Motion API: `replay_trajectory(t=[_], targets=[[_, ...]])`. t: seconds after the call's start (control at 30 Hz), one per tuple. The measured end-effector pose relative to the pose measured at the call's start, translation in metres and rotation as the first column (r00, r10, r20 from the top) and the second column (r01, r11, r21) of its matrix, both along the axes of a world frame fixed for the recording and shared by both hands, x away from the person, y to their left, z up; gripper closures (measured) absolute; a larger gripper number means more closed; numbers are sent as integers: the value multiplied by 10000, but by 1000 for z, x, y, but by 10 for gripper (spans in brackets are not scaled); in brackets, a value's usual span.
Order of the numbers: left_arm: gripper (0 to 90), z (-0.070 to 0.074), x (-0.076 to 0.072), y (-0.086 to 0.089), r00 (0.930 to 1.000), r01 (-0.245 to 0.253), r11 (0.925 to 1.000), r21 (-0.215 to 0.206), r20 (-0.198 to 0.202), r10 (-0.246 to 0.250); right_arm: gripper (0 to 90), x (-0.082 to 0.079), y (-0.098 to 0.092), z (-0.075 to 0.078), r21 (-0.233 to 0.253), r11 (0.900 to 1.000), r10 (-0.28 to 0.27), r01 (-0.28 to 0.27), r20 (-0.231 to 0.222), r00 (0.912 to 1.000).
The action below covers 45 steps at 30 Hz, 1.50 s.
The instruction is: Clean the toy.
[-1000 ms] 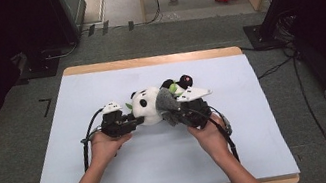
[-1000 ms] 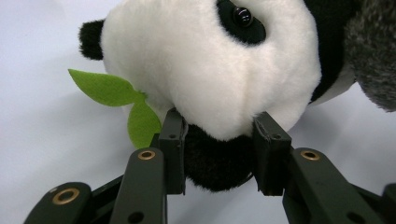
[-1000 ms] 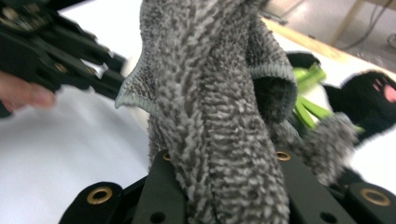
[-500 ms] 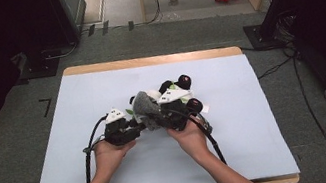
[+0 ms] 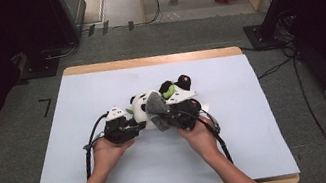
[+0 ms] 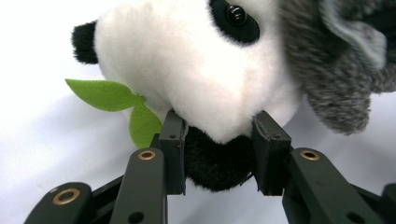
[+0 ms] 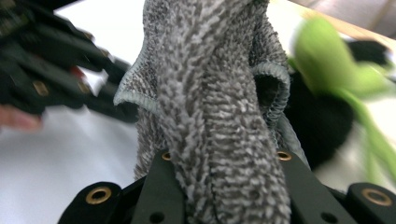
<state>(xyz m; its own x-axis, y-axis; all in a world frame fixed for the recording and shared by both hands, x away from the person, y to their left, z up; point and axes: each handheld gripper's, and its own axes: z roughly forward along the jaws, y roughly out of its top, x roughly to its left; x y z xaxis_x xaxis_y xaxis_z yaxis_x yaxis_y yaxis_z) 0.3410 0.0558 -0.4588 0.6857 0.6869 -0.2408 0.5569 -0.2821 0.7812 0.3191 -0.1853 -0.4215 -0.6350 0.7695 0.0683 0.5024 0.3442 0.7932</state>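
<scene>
Since half a second before, both hands had carried the toy and the cloth a little to the right and farther up the table, after the earlier pull toward the near edge. On the left of the high view, the left gripper [image 5: 124, 128] sat low on the pale blue table cover [image 5: 76, 101], its cable looping back beside the person's wrist. Its jaws were clamped on the plush panda [image 5: 141, 108]: in the left gripper view the two black pads pinched a black furry part under the white head [image 6: 196, 70], with a green felt leaf [image 6: 116, 100] sticking out just beside the left pad. The panda lay near the middle of the table, between the two grippers, its black limbs and a green patch pointing away from the person. Against the panda's right side hung the grey cloth [image 5: 155, 109], touching the white fur. The right gripper [image 5: 183, 116] was closed on that cloth; in the right gripper view the ribbed grey fabric [image 7: 219, 116] rose in a bunched fold straight out from between the jaws, hiding the pads.
</scene>
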Motion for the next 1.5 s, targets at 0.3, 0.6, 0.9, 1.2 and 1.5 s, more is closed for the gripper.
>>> replay_trajectory(t=[0.3, 0.6, 0.9, 1.2, 1.5], targets=[[628, 1, 11, 2, 9989, 380, 9992, -102, 277, -377, 785, -7, -49, 14, 57, 9952, -969, 973, -513, 9940], [491, 0, 8, 3, 9935, 987, 9932, -622, 625, -948, 783, 0, -57, 15, 156, 9924, -1209, 1221, -655, 9905], [310, -5, 3, 8, 9794, 1263, 9919, -117, 1601, -1228, 780, 18, -61, 19, 412, 9908, -1277, 1292, -374, 9911], [287, -6, 18, 13, 9738, 773, 9937, -816, 2198, -577, 772, 39, -68, 22, 752, 9880, -1336, 1352, -261, 9907], [222, -7, 37, -3, 9681, 1258, 9910, -456, 2239, -1126, 767, 60, -76, 25, 1102, 9855, -1254, 1288, -376, 9914]])
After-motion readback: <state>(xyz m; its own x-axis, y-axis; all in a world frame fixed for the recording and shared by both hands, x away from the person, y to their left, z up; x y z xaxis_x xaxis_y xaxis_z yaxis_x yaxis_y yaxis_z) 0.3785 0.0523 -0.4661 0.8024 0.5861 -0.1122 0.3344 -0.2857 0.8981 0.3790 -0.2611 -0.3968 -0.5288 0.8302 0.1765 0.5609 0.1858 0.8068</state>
